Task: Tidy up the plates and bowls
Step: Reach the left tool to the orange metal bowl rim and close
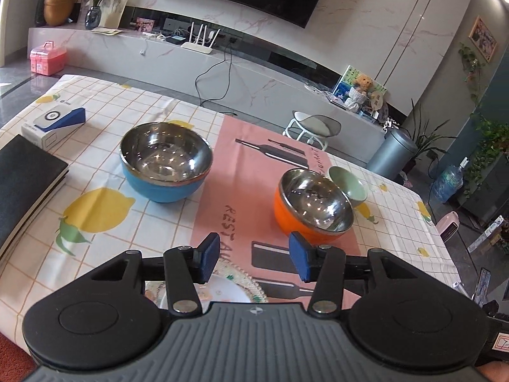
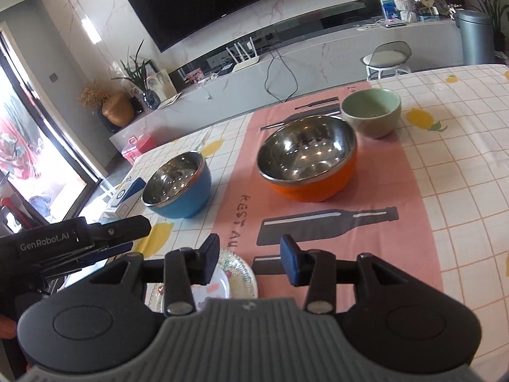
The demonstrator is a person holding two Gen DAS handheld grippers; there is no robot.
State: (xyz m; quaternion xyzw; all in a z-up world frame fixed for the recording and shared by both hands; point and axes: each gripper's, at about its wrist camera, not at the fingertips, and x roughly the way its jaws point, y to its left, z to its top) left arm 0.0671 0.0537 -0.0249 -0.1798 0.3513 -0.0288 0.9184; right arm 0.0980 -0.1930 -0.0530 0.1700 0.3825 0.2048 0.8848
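A blue steel-lined bowl (image 1: 165, 167) (image 2: 176, 189) stands on the tablecloth at the left. An orange steel-lined bowl (image 1: 315, 205) (image 2: 307, 162) sits on the pink runner, with a small green ceramic bowl (image 1: 348, 184) (image 2: 372, 116) just behind it. A patterned plate (image 1: 229, 286) (image 2: 232, 278) lies flat near the table's front edge, below both grippers. My left gripper (image 1: 254, 256) hangs open above the plate with nothing between its pads. My right gripper (image 2: 249, 261) is open too, over the plate's right rim. The left gripper's body (image 2: 73, 242) shows at the left of the right wrist view.
A black book (image 1: 25, 184) and a white-and-blue box (image 1: 54, 124) (image 2: 127, 195) lie on the table's left side. The lemon-print tablecloth (image 2: 461, 159) stretches to the right. Beyond the table stand a TV cabinet, a stool (image 1: 313, 127) and a grey bin (image 1: 393, 152).
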